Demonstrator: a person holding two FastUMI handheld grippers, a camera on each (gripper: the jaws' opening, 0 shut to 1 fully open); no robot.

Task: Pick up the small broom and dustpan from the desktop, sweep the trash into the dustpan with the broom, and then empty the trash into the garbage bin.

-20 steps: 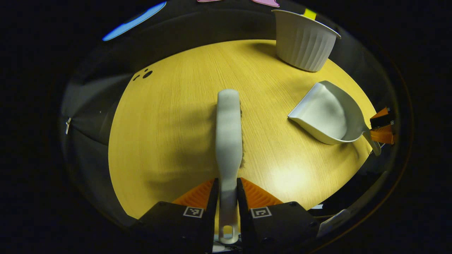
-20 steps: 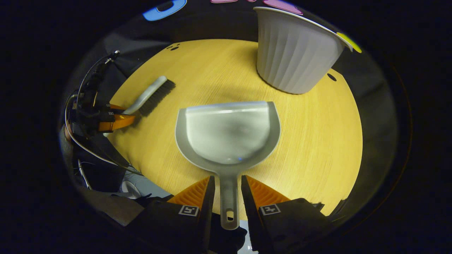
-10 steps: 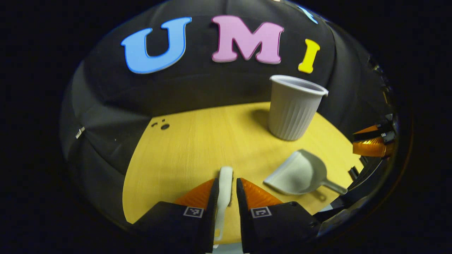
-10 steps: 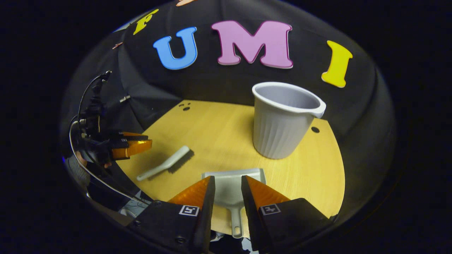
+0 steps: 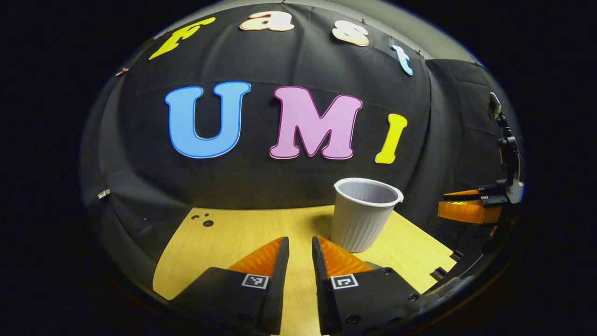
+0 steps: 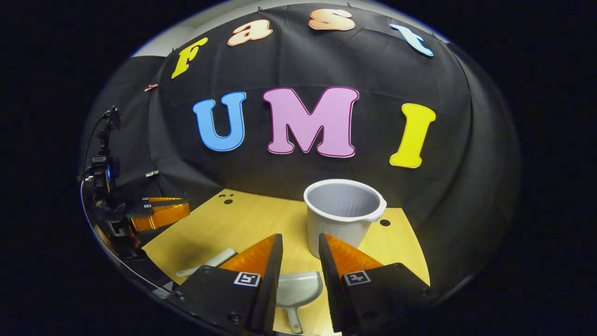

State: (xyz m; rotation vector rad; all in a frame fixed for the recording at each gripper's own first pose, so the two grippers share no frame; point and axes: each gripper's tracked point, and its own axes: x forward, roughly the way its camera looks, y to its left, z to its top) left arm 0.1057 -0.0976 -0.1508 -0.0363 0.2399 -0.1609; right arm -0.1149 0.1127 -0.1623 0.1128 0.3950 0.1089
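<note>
- Change since a second ago: both grippers have lifted and drawn back from the desk; the broom handle and dustpan handle that sat between their fingers then now lie free on the wood.
- Left gripper [image 5: 300, 254]: fingers a narrow gap apart, nothing between them, raised above the desk [image 5: 233, 233].
- Right gripper [image 6: 300, 254]: fingers likewise a narrow gap apart, empty.
- Dustpan [image 6: 298, 288]: flat on the desk directly below and ahead of the right fingers, handle pointing back toward them (long axis in line with the jaws).
- Broom [image 6: 207, 262]: just left of the dustpan, lying at a slant, on the side where the left gripper hangs.
- Bin [image 6: 344, 212]: upright beyond both tools, mouth open.
- Judgement: each gripper is nearer its own tool; a straight descent suits.
</note>
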